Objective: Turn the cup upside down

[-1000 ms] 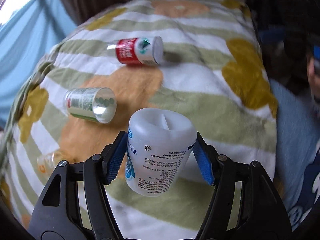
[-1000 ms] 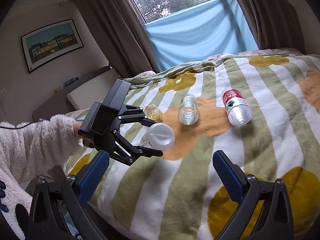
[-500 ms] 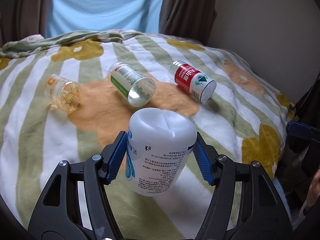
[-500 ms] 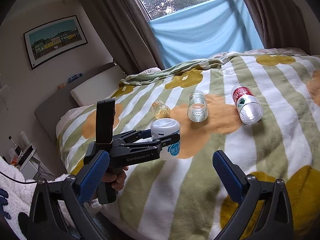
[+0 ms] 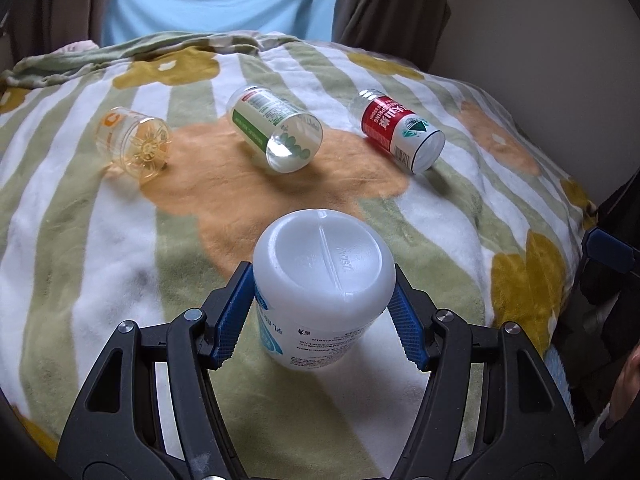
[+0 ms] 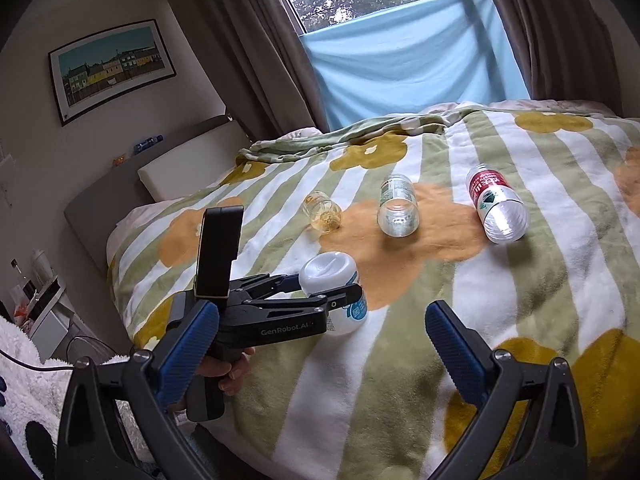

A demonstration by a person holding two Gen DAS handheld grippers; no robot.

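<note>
A white plastic cup with printed text and a blue label is held base up and mouth down, with my left gripper shut on its sides. In the right wrist view the white cup hangs low over the striped blanket, slightly tilted. Whether its rim touches the blanket cannot be told. A hand holds the left gripper from the bed's left edge. My right gripper stands open nearer the camera, with nothing between its fingers.
Three more cups lie on their sides farther up the bed: an orange clear cup, a green-labelled clear cup and a red-labelled cup. A headboard and curtains stand behind. The bed's edge runs on the left.
My left gripper turned the white cup from lying sideways to base up and lowered it toward the blanket. The right gripper stayed open and hardly moved.
</note>
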